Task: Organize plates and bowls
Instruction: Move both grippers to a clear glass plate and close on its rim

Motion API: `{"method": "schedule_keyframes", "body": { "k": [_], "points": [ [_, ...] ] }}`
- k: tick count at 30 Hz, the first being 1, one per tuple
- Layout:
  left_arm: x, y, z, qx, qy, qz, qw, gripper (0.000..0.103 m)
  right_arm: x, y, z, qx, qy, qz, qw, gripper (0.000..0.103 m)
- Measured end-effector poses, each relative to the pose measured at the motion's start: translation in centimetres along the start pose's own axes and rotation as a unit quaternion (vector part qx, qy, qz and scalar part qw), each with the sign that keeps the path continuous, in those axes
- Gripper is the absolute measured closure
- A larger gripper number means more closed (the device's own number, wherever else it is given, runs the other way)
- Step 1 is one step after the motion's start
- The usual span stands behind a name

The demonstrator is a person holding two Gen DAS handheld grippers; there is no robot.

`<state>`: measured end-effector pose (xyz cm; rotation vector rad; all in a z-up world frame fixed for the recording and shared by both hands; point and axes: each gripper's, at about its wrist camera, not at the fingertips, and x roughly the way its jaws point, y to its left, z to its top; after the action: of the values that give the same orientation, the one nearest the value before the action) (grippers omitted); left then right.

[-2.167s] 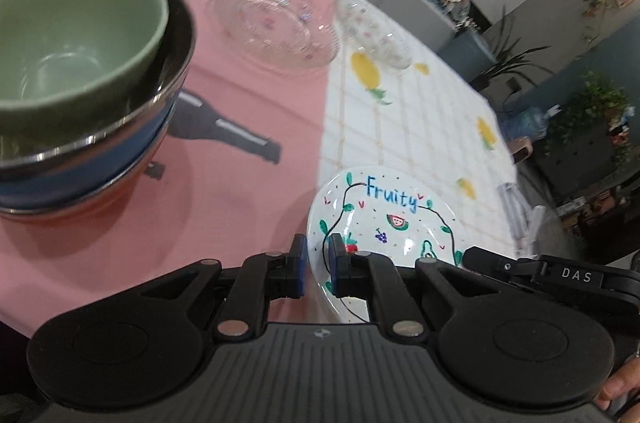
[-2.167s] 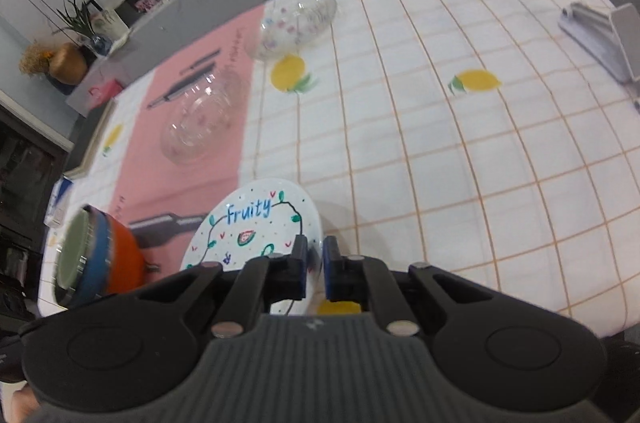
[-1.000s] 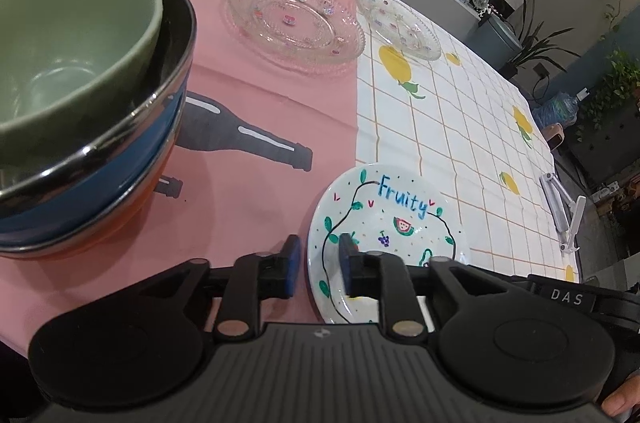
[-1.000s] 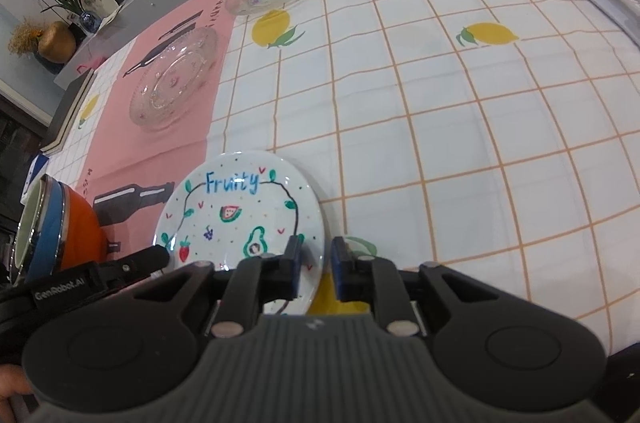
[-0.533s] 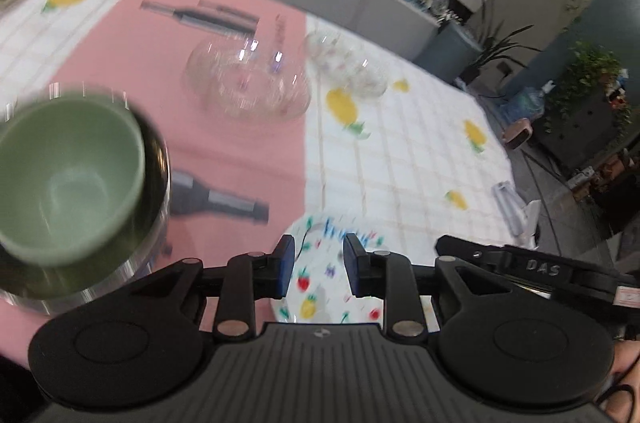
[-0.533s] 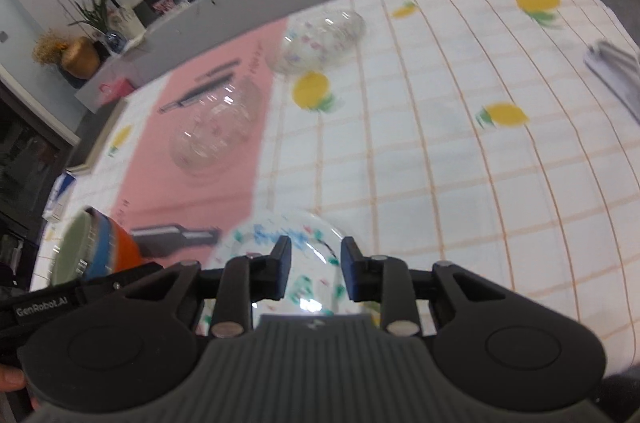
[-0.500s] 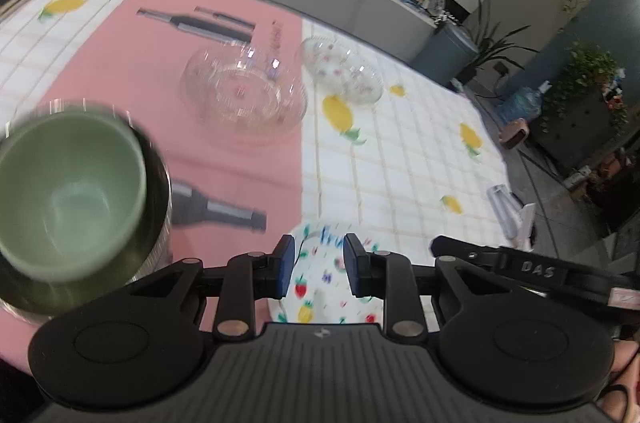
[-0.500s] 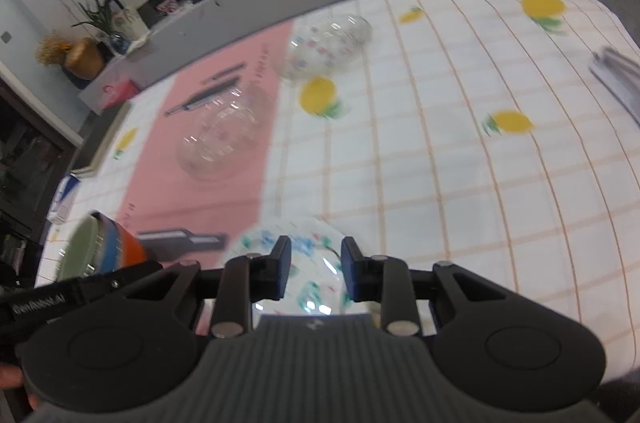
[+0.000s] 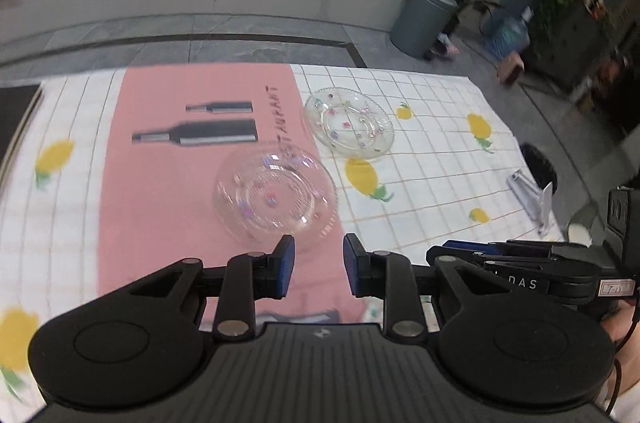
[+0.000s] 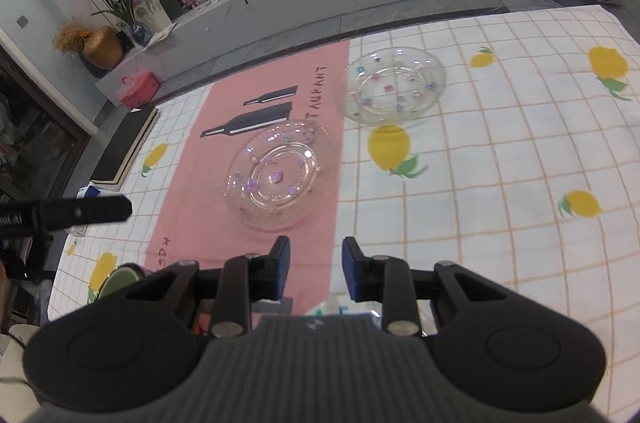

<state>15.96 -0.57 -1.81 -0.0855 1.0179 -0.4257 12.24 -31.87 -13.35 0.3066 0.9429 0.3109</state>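
Two clear glass plates lie on the table. The nearer glass plate [image 9: 276, 197] [image 10: 280, 175] rests on the pink mat, and the farther glass plate [image 9: 348, 123] [image 10: 394, 85] on the lemon-print cloth. My left gripper [image 9: 318, 255] hovers above the table, short of the nearer plate, open with nothing between its blue pads. My right gripper [image 10: 314, 263] hangs alongside it, also open and empty. A sliver of the painted white plate [image 10: 344, 309] shows under the right gripper. The green bowl [image 10: 120, 277], top of the bowl stack, peeks out at lower left.
A grey folding stand [image 9: 532, 195] lies near the table's right edge. A dark book [image 10: 124, 147] sits at the left edge. Beyond the far edge are floor, a grey bin [image 9: 424, 19] and a long low counter.
Both grippers have risen and drawn away from the painted plate, their jaws a little wider. The bowl stack has slid out of the left wrist view; the glass plates now fill the middle.
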Motion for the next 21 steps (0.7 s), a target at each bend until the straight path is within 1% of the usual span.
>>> {"method": "schedule_keyframes", "body": {
  "k": [3,5,10,13,15,21],
  "points": [
    [1.4,1.7,1.5,0.01,0.021,-0.004,0.9997,0.072,1.7,0.6,1.0,0.0,0.008,-0.004,1.0,0.074],
    [2.7,3.0,2.4,0.017,0.034,0.0,0.9993,0.072,2.8,0.8,1.7,0.002,0.013,-0.007,1.0,0.074],
    [6.2,6.4,3.9,0.043,0.05,0.005,0.9978,0.072,5.8,0.7,3.6,0.009,0.019,-0.019,1.0,0.074],
    [8.6,8.3,4.2,0.033,0.063,-0.01,0.9974,0.072,8.0,0.3,4.5,0.019,0.029,-0.023,0.999,0.075],
    [10.2,9.2,4.1,0.034,0.071,-0.021,0.9967,0.072,9.6,-0.1,4.9,0.024,0.037,-0.029,0.999,0.075],
    [14.2,11.0,3.6,0.016,0.095,-0.028,0.9949,0.072,13.3,-1.4,5.6,0.044,0.056,-0.038,0.997,0.075]
  ]
}}
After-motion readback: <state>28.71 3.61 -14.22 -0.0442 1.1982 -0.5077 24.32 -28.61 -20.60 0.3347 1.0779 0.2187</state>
